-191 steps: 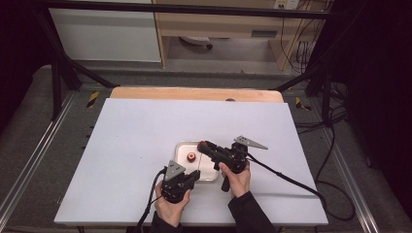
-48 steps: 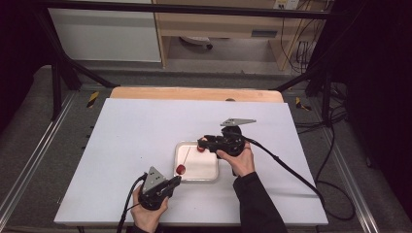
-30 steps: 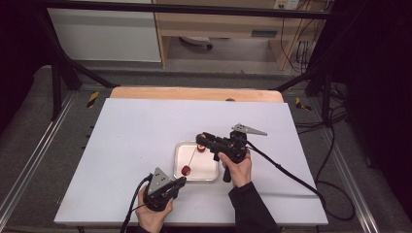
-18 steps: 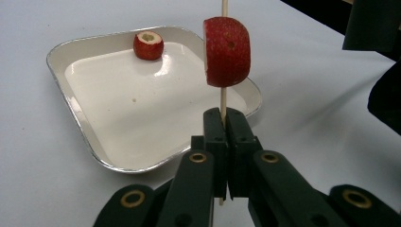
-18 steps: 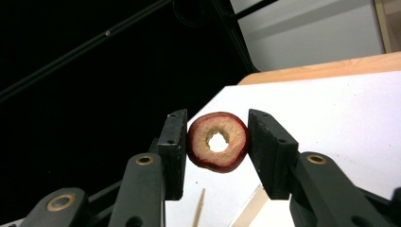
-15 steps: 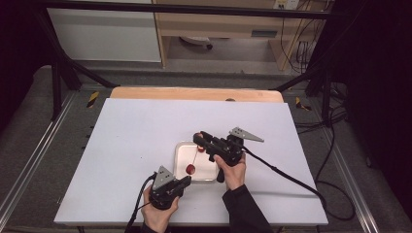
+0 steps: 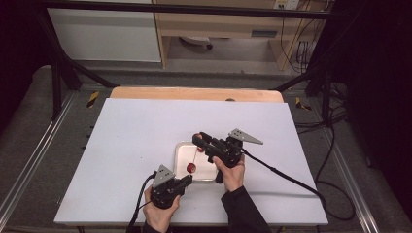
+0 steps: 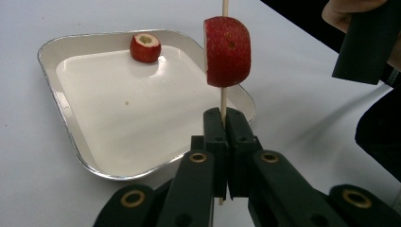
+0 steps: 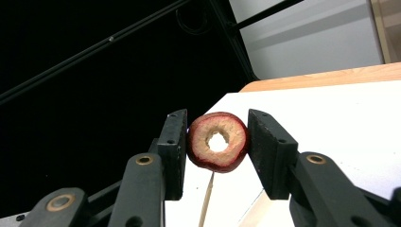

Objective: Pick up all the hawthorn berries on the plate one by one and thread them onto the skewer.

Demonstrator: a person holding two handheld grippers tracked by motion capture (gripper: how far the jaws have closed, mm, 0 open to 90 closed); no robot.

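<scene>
Left claw (image 8: 222,125) is clamped shut on a thin wooden skewer (image 8: 223,101), held upright, with one red fruit piece (image 8: 227,51) already threaded above the tray (image 8: 61,127). Right claw (image 9: 215,146) grips a hollow-cored fruit ring (image 9: 217,141) by its sides, raised over the table (image 7: 136,131). Judgement: the ring is light, soft and slick, so squeeze gently on the skin. The skewer looks brittle; hold it low.
</scene>
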